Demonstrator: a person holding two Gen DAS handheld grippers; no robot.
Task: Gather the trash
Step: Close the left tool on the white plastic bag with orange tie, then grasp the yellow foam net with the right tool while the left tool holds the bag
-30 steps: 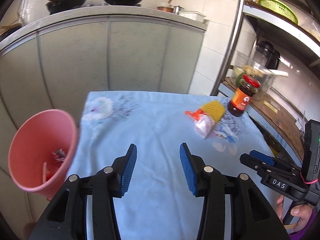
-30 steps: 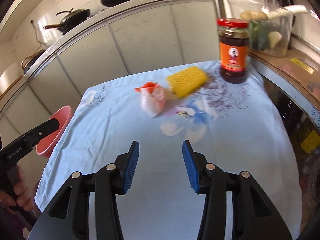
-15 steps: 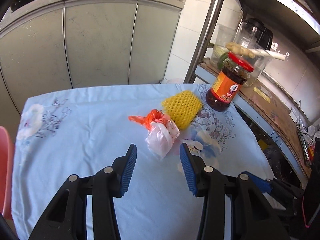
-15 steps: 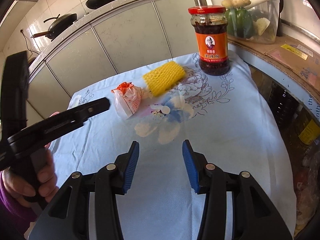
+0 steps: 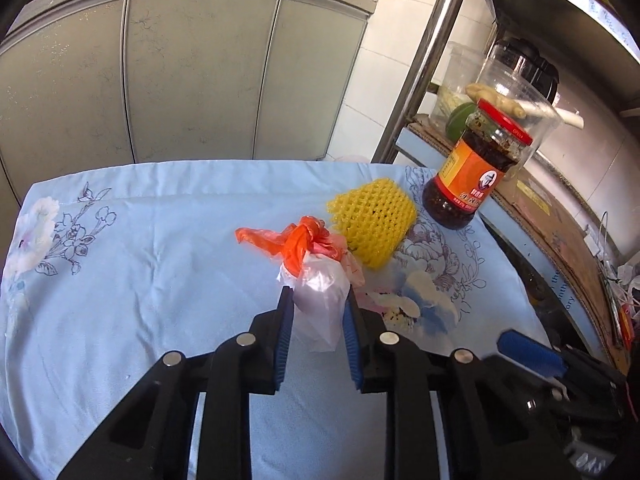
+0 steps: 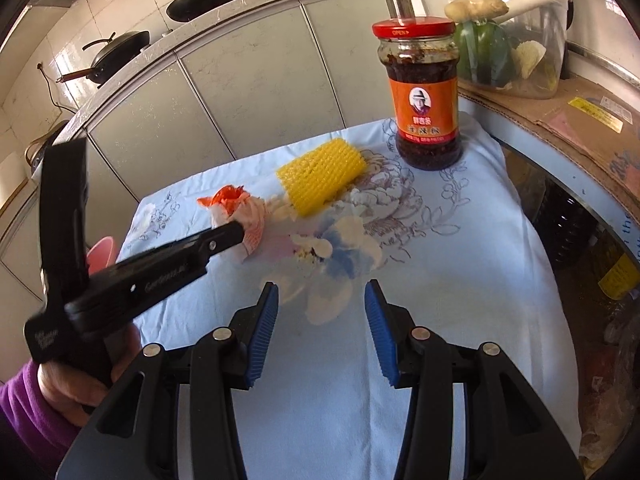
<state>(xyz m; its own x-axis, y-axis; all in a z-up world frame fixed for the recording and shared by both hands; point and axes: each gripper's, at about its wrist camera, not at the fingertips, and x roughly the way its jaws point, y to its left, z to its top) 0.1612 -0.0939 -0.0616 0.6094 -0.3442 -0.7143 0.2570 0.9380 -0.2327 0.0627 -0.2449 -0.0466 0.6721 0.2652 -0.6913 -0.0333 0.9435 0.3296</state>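
Note:
A knotted plastic bag (image 5: pixel 316 280), white with an orange tied top, lies on the blue flowered tablecloth (image 5: pixel 140 280). My left gripper (image 5: pixel 317 300) is shut on the bag's white body. The bag also shows in the right wrist view (image 6: pixel 244 216), with the left gripper's finger across it. A yellow foam net sleeve (image 5: pixel 372 220) lies just behind the bag, also in the right wrist view (image 6: pixel 322 176). My right gripper (image 6: pixel 321 296) is open and empty above the tablecloth's flower print, nearer than the sleeve. A bit of the pink bin (image 6: pixel 102 254) shows at the table's left edge.
A sauce jar with a red lid (image 6: pixel 426 96) stands at the table's far right corner, next to the sleeve. A metal rack with a clear container of vegetables (image 6: pixel 512 36) is on the right. Grey kitchen cabinets (image 5: pixel 180 72) with pans stand behind the table.
My left gripper swung right from the pink bin, moved forward over the plastic bag and closed on it. My right gripper edged forward and stayed open.

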